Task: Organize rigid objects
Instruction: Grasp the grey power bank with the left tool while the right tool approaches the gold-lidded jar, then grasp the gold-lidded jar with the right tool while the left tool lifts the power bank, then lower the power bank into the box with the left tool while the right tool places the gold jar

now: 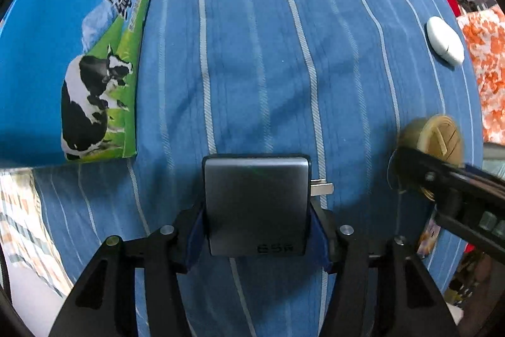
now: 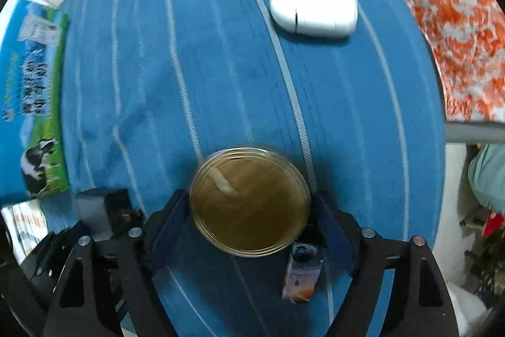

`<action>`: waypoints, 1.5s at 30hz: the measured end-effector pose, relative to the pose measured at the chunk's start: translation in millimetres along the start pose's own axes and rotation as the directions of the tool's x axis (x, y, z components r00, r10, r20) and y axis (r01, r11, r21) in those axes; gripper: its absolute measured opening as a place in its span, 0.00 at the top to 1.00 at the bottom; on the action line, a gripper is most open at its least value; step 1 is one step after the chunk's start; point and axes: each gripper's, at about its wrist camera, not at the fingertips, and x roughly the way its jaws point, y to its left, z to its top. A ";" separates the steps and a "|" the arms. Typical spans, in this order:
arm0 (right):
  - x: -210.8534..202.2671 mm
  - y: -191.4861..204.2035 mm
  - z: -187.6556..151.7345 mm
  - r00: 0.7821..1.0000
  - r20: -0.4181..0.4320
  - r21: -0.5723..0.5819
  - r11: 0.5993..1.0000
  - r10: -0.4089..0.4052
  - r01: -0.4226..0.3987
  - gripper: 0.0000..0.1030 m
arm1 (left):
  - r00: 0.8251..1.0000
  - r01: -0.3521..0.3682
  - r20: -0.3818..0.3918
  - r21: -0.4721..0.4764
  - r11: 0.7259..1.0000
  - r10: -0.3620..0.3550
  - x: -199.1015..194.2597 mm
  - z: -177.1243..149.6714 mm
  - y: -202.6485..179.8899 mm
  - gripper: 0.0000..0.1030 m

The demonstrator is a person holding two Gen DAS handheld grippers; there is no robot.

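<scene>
While the left tongs clamped the grey charger between their blue pads, its metal prongs poked out to the right over the blue striped sheet. Over on the right, the right tongs squeezed a round clear jar of amber stuff from both sides, though motion blur made it hard to say whether the jar touched the sheet. Far and slightly right of the jar lay the white earbud case, well apart from it. A milk carton box with a cow on it sat along the left edge. Just beside the jar, on the near side, stood a small printed carton.
</scene>
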 end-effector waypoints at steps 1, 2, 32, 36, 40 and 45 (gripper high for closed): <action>-0.2 1.9 0.0 1.000 0.004 -0.003 1.000 -0.017 0.017 0.21 | 1.000 0.004 -0.001 -0.001 1.000 -0.004 -0.1 0.4 2.1 0.47; 0.1 3.0 0.5 1.000 0.008 -0.004 1.000 -0.027 0.027 0.23 | 1.000 0.008 -0.001 -0.005 1.000 -0.008 2.5 1.9 3.6 0.48; -119.6 114.5 -60.2 0.988 0.139 -0.260 0.965 0.071 -0.033 0.35 | 0.978 0.046 0.205 -0.018 0.999 -0.042 -143.1 -26.1 95.9 0.51; -148.3 157.4 -68.5 0.977 0.166 -0.296 0.952 0.135 -0.082 0.35 | 0.964 0.041 0.265 -0.034 0.999 -0.031 -177.7 -30.7 129.6 0.51; -176.2 207.0 -72.7 0.962 0.203 -0.343 0.933 0.185 -0.107 0.35 | 0.945 0.016 0.328 -0.065 0.998 0.006 -208.1 -27.8 172.4 0.51; -190.9 259.7 -74.4 0.950 0.213 -0.373 0.918 0.228 -0.137 0.35 | 0.922 -0.006 0.385 -0.100 0.995 0.044 -231.4 -17.1 221.5 0.51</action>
